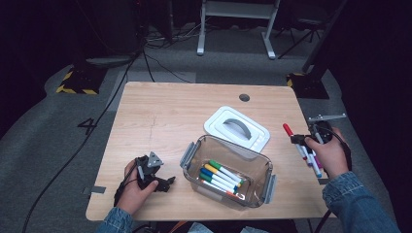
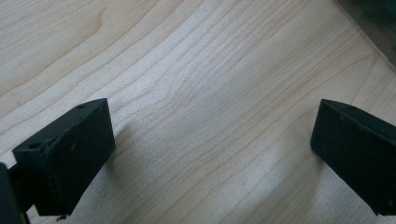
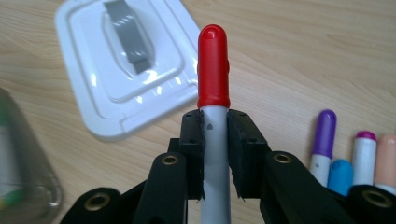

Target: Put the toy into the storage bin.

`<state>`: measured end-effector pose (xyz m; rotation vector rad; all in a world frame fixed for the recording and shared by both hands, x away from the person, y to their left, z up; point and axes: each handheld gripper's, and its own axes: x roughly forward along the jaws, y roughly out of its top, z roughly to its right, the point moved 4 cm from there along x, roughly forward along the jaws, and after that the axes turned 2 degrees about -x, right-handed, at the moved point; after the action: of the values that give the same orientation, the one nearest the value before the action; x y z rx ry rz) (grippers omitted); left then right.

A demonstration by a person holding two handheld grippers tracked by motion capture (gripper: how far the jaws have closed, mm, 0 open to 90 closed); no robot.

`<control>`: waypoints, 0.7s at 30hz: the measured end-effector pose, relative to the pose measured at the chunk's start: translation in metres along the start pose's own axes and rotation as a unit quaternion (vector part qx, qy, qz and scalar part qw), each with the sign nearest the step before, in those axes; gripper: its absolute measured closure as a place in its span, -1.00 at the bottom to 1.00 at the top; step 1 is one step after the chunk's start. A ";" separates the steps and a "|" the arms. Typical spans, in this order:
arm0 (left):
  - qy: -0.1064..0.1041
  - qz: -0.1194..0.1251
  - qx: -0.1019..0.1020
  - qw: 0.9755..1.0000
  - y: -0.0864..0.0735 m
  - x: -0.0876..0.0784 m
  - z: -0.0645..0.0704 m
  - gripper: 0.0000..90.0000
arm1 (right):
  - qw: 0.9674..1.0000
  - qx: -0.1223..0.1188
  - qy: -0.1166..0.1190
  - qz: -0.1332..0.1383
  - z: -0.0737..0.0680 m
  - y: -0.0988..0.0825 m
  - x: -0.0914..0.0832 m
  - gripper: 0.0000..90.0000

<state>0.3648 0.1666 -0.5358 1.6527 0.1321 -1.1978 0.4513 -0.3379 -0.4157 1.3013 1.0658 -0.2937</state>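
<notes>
Red-capped marker (image 1: 290, 134) in right gripper (image 1: 300, 140)

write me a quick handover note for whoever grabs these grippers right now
Right gripper: shut on the red-capped marker, lifted at the table's right side.
Left gripper: open, nothing between its jaws, over bare table.
Clear container: open, several markers inside; its white lid lies behind it.
Left: the held marker probably goes into the container, then the loose markers at the right, then likely the lid.

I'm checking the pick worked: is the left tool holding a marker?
No: in the left gripper view the left tool has its jaws wide apart over the bare wooden table, with nothing between them.
</notes>
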 end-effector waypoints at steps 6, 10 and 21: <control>0.000 0.000 0.000 1.000 0.000 0.000 0.000 -1.00 | 0.999 -0.040 0.029 0.018 -0.029 0.018 -0.015 0.72; 0.000 0.000 0.000 1.000 0.000 0.000 0.000 -1.00 | 0.996 -0.064 0.060 0.022 -0.056 0.026 -0.024 0.72; 0.000 0.000 0.000 1.000 0.000 0.000 0.000 -1.00 | 0.984 -0.120 0.127 0.028 -0.120 0.039 -0.039 0.72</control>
<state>0.3647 0.1667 -0.5358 1.6537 0.1321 -1.1976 0.4021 -0.2350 -0.3494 1.1677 1.2355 0.0452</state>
